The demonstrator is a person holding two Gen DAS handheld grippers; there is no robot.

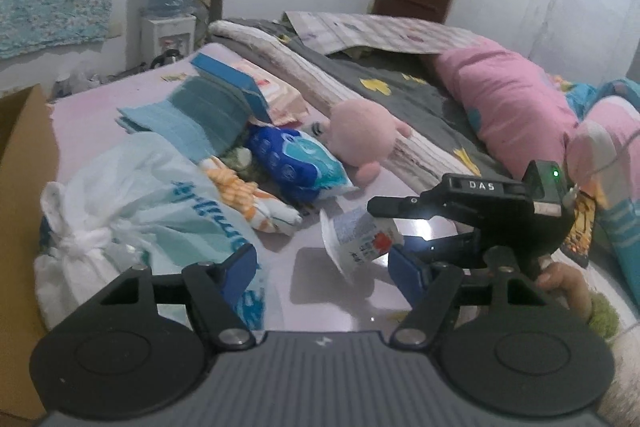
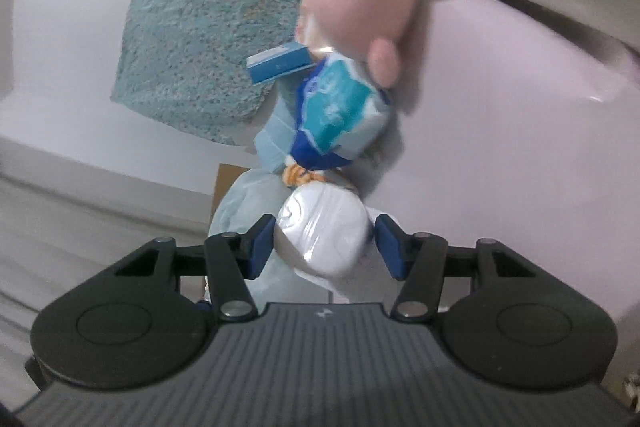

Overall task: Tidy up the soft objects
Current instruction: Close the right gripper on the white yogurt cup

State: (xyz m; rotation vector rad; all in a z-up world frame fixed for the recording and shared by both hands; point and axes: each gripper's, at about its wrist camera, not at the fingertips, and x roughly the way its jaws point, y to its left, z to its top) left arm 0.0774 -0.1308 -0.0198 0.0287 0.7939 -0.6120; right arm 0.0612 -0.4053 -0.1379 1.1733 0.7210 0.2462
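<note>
Cup [image 1: 358,241] between right gripper [image 1: 394,231] pads, apparently clamped; left gripper [image 1: 320,273] half open, empty. Only right wrist: cup's sealed lid [image 2: 322,237].

I see a bed [image 1: 100,107] with a pale pink sheet. On the near left lies a white bag [image 1: 132,195] tied in a knot. Behind it lie a teal towel [image 1: 192,115], a blue box [image 1: 236,83] and a blue pack [image 1: 296,163]. A pink plush [image 1: 360,135] sits by a striped blanket [image 1: 320,83]. A pink pillow [image 1: 504,99] lies far right on a grey blanket [image 1: 404,95].
</note>
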